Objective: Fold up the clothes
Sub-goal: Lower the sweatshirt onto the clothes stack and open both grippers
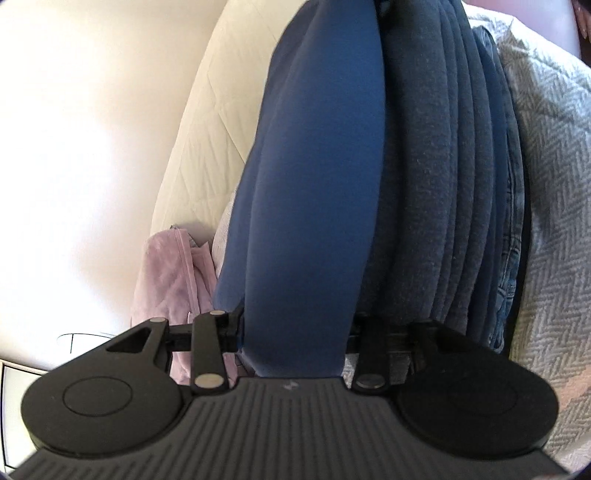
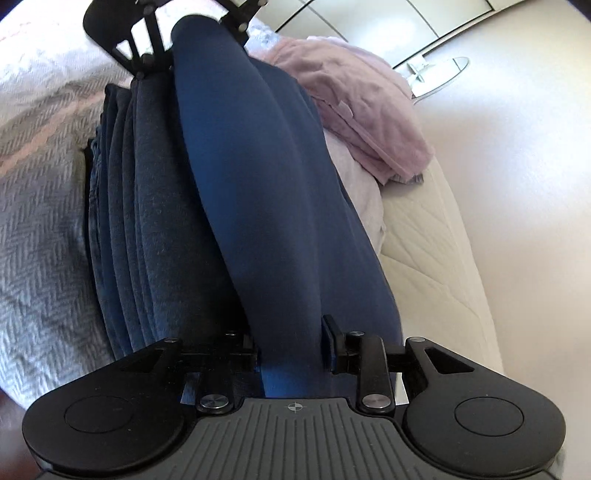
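1. Blue cloth (image 1: 310, 206) fills both views, stretched taut between the two grippers; the left gripper (image 1: 295, 332) is clenched on one end, its fingertips buried in the fabric.
2. The right gripper (image 2: 291, 350) is clamped on the other end of the cloth (image 2: 266, 206); the left gripper (image 2: 192, 33) shows at the far end, cut off by the frame.
3. One stack (image 2: 147, 206) of folded dark garments lies just beside the cloth; its layers are hard to count.
4. One pink garment (image 2: 354, 114) lies crumpled near the bed's edge.
5. A grey herringbone blanket (image 1: 554, 177) covers the bed; the cream mattress (image 2: 432, 240) side and a pale floor (image 2: 517, 155) show beyond.
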{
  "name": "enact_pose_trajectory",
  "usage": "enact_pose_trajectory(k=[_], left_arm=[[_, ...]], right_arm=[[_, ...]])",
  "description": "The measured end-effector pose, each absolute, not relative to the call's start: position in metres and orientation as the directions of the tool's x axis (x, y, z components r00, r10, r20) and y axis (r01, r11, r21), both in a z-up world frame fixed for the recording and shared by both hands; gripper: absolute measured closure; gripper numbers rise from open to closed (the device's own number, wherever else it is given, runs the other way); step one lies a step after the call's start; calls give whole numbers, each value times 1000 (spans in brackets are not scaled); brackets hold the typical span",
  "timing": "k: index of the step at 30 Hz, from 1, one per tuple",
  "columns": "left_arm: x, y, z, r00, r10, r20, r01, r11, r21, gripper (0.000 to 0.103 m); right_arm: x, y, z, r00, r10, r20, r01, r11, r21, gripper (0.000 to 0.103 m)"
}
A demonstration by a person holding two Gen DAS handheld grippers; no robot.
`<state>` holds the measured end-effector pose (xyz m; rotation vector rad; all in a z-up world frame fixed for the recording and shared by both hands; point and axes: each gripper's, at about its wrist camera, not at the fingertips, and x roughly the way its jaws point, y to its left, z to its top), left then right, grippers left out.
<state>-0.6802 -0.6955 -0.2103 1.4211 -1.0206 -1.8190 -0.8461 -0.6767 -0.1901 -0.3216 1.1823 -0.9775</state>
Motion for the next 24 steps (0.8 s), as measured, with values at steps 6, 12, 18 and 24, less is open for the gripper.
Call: enact_pose_trajectory(k=[6,12,18,24], left_arm=[[-670,-701,-184,-272,-830,-487,8,-508,861,70],[-656,-681,-218,-286,-833,-474,-109,-464,879,67],[-642,-672,-207,-282,-845,-454,-90,-448,890,57],[-635,-665,-200,-277,-844,-459,-48,-465,884,68]], right_arm=[[-841,-689,-173,30,-760,-649,504,572,-647,82],[-836,-669,-171,23,-748,-663,511,579,-635,82],[-832,-659,-172,-4,-756,-654,483,571,-664,76],[-840,-644,-160,-24,-747,-665,491,570,-658,75]])
